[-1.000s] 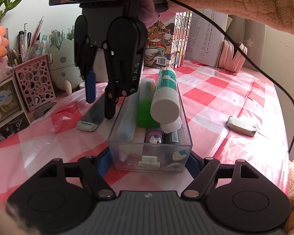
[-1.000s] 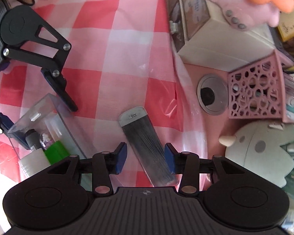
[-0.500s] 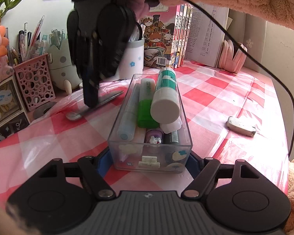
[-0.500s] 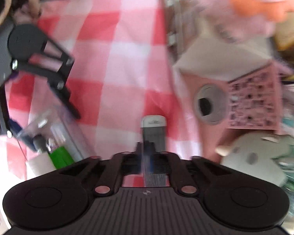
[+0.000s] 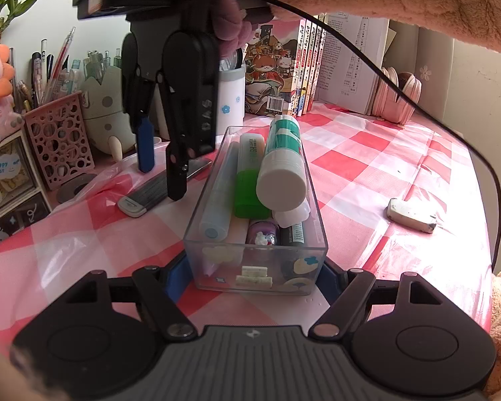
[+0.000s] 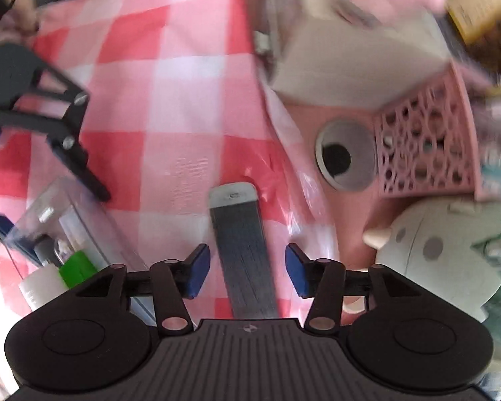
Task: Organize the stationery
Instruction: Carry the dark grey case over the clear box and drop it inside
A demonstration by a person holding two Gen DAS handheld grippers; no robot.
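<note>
Left gripper (image 5: 252, 275) clamps the near end of the clear organizer box (image 5: 255, 230), lower centre of the left view, holding markers and a glue stick (image 5: 282, 167). Right gripper (image 6: 247, 269) points down, jaws opening, pads clear of the flat grey case (image 6: 242, 247) lying between them on the checked tablecloth (image 6: 170, 100), bottom centre.
</note>
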